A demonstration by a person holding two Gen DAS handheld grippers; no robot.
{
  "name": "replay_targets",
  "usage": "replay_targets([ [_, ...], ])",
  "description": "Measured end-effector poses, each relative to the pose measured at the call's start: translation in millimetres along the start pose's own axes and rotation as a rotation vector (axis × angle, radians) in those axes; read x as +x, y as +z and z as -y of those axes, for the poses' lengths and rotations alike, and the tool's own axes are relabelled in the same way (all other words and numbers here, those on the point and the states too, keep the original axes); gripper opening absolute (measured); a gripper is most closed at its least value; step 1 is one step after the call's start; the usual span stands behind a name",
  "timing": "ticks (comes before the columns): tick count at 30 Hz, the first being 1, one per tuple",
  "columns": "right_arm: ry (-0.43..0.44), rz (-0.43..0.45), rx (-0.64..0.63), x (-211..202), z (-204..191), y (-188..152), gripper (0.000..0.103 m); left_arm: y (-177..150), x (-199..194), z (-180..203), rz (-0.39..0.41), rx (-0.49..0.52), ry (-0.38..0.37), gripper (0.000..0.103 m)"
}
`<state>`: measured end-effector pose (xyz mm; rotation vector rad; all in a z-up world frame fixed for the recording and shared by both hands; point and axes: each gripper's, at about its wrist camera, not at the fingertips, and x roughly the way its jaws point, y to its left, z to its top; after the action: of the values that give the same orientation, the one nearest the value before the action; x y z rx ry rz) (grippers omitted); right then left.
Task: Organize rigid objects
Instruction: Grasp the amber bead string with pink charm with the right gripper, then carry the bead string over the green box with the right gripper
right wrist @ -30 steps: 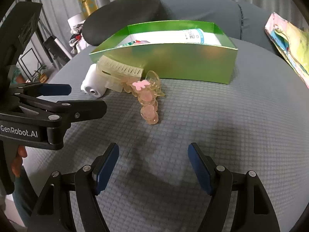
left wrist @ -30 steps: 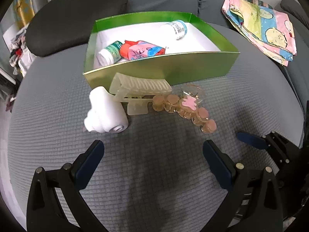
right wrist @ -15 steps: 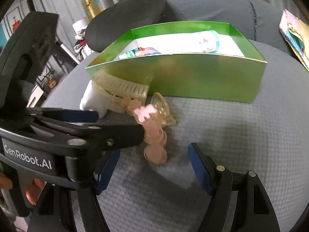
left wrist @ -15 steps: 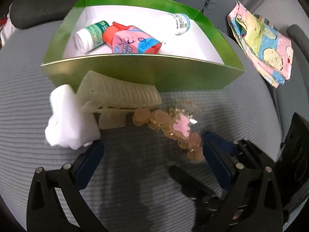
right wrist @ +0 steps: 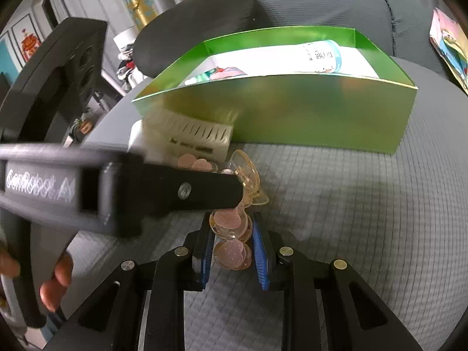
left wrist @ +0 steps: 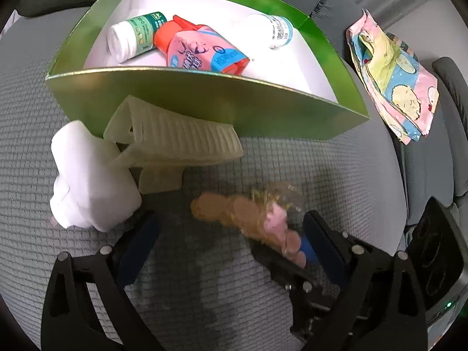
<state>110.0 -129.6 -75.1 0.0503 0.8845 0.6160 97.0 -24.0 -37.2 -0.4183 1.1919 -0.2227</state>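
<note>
A string-like amber hair clip (right wrist: pixel 231 219) with pink heart discs and a small pink bow lies on the grey cushion in front of the green box (right wrist: pixel 292 117). My right gripper (right wrist: pixel 232 248) is shut on its near end, blue pads pressing both sides. In the left wrist view the same clip (left wrist: pixel 242 213) sits between the fingers of my left gripper (left wrist: pixel 231 242), close to the right finger; its jaws are wide and closing, pads not touching. A cream claw clip (left wrist: pixel 172 137) and a white bottle-like object (left wrist: pixel 87 181) lie against the box front.
Inside the box are a green-labelled bottle (left wrist: pixel 131 38), a pink and orange pouch (left wrist: pixel 201 49) and a white bottle (left wrist: pixel 272 29). A folded patterned cloth (left wrist: pixel 392 79) lies at the right. A dark cushion (right wrist: pixel 199 26) sits behind the box. A hand (right wrist: pixel 55 280) holds the left gripper.
My right gripper has come forward over the amber clip and shut on its near end. My left gripper has tipped down and moved closer, so the clip now lies between its fingers.
</note>
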Motion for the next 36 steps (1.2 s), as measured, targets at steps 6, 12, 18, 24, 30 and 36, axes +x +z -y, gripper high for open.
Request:
replay_targets([
  [6,0.037,-0.01,0.042,-11,0,-17,0.026,-15,-2,8,-0.031,0.054,-0.03,0.066],
  [12,0.047,-0.012,0.048,-15,-2,-27,0.026,-27,-3,12,-0.037,0.111,-0.043,0.066],
  [18,0.04,-0.002,0.025,-27,-10,-33,0.026,-35,-14,23,-0.007,0.166,-0.023,0.066],
  [24,0.036,0.027,-0.019,-45,-24,-36,0.026,-39,-28,39,0.039,0.242,-0.002,0.066],
  [30,0.025,0.084,-0.068,-69,-40,-27,0.026,-40,-54,51,0.116,0.306,0.014,0.066],
  [36,0.02,0.136,-0.102,-87,-50,-13,0.026,-39,-76,58,0.185,0.356,0.026,0.065],
])
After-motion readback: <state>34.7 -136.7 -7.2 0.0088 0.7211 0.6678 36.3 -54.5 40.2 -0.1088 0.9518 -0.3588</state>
